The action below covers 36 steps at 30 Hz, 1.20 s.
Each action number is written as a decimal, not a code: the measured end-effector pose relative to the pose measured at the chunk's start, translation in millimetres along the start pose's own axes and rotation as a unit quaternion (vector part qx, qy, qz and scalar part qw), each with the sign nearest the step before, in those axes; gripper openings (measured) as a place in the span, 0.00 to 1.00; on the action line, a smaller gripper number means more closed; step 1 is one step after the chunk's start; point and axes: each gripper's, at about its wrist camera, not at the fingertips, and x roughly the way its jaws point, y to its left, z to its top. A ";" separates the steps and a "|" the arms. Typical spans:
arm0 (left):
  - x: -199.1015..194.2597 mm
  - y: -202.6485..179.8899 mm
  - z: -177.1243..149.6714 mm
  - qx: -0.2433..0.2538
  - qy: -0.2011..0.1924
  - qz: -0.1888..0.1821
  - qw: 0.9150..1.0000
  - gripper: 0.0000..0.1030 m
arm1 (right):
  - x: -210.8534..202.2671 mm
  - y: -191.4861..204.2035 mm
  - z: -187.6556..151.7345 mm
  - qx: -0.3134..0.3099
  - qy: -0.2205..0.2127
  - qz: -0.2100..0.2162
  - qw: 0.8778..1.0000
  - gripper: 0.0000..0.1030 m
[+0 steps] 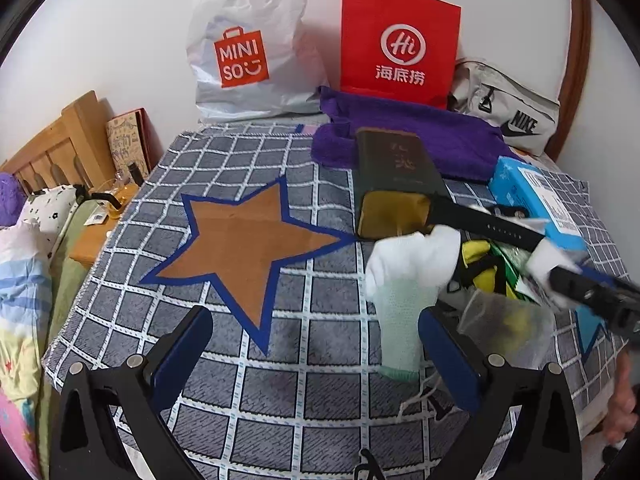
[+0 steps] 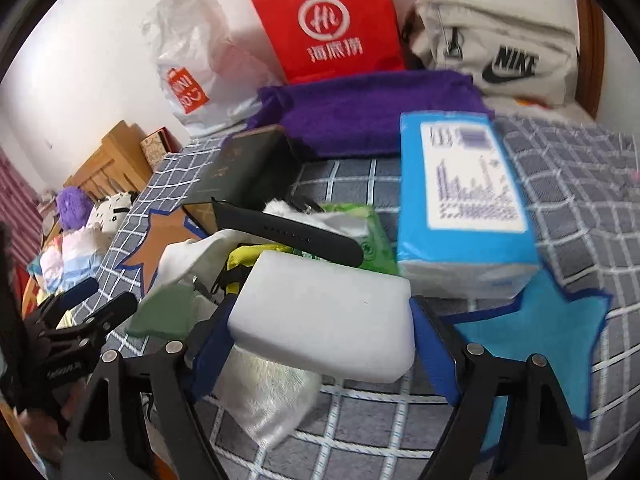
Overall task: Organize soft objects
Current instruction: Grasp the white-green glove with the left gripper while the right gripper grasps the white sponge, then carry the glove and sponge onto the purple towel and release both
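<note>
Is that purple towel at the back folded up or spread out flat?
Folded. The purple towel lies as a thick, layered pad with a rounded doubled edge in front of the red paper bag, covering only a small patch of the checked blanket.

Grey-and-white checked blanket (image 1: 248,392) with an orange star (image 1: 244,240); purple towel (image 1: 420,136); red bag (image 1: 396,44); white sponge (image 2: 324,312); blue box (image 2: 464,192).

A bedroom in a home. A grey checked blanket (image 1: 256,392) with sewn-on stars covers a bed. At its far edge, shopping bags, one white (image 1: 248,40) and one red (image 1: 398,42), lean against a plain white wall, beside a purple towel (image 1: 452,140) and a grey waist bag (image 1: 508,108). To the left stand a wooden headboard (image 1: 60,148) and a bedside table (image 1: 94,240), with patterned bedding (image 1: 20,280) piled nearby.
</note>
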 end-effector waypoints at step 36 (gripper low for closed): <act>29.8 -31.1 27.7 -0.009 0.022 -0.100 0.995 0.10 | -12.5 -69.6 -23.3 -0.046 0.032 -0.055 0.997 0.80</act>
